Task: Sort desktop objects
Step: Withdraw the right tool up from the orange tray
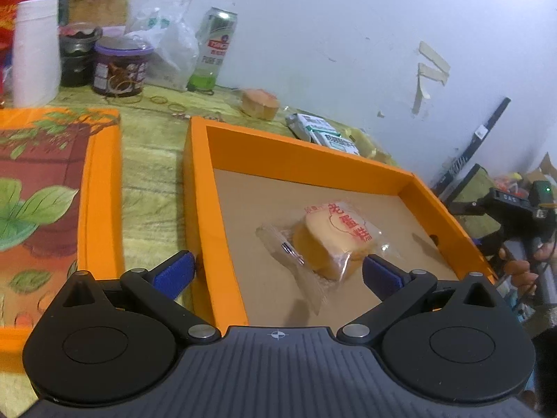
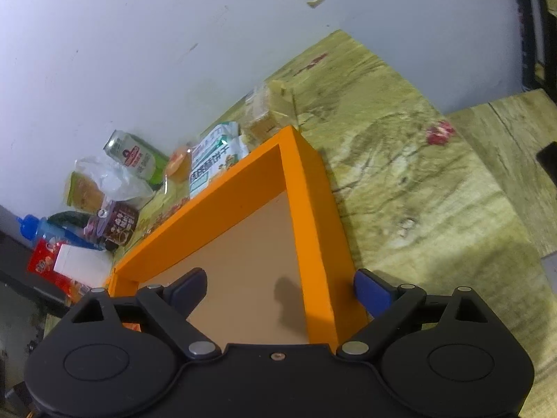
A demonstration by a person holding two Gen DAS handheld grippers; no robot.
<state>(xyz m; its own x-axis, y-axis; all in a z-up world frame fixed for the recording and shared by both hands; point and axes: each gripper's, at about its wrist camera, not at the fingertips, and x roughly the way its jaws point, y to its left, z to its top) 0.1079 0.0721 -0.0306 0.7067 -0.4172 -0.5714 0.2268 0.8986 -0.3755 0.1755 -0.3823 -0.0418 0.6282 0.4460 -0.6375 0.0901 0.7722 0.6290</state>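
1. The orange box (image 1: pixel 202 188) stands open on the desk (image 1: pixel 153 160); on its brown floor lies one wrapped cake (image 1: pixel 327 244), and nothing else is seen in it.
2. Left of the orange box lies its printed lid (image 1: pixel 45 188).
3. Behind the orange box stand a green can (image 1: pixel 212 48), a purple cup (image 1: pixel 120 69) and snack packets (image 1: pixel 323 132).
4. The left tool (image 1: pixel 278 271) is wide open and holds nothing; it straddles the left wall of the orange box, and the wrapped cake lies just beside its right finger.
5. The right tool (image 2: pixel 282 292) is also wide open and empty, astride the right wall of the orange box (image 2: pixel 313 216).
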